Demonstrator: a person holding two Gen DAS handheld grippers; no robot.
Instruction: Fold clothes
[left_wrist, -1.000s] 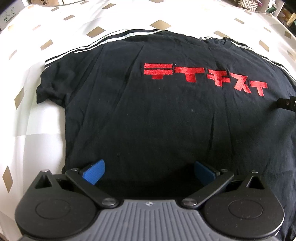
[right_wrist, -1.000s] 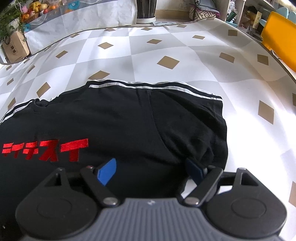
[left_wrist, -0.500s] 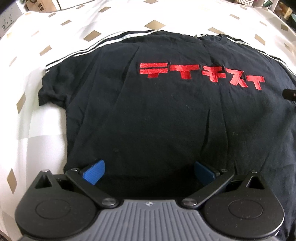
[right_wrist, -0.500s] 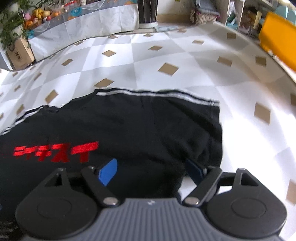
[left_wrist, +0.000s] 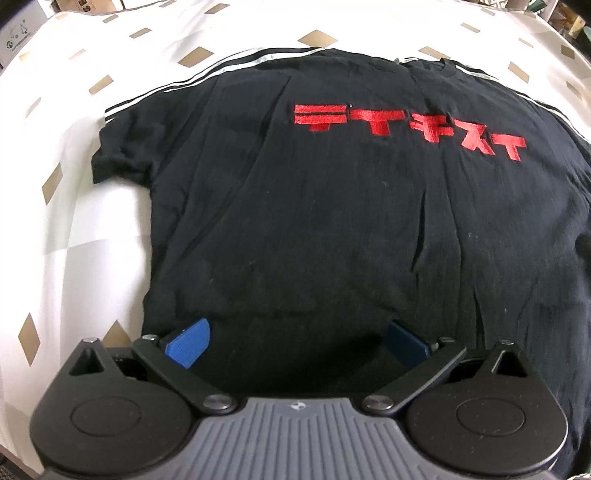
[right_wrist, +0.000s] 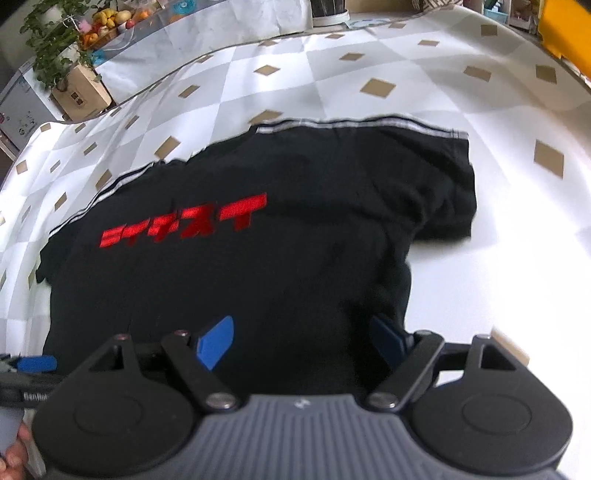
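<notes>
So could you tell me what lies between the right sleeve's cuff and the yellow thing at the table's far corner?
Only bare tablecloth, seen in the right wrist view, between the sleeve and the yellow thing.

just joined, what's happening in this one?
A person holding two grippers is about to fold a black T-shirt with red lettering, spread flat on a diamond-patterned tablecloth. The left gripper and right gripper both hover open over its near edge. Nothing is gripped; no fold made yet.
</notes>
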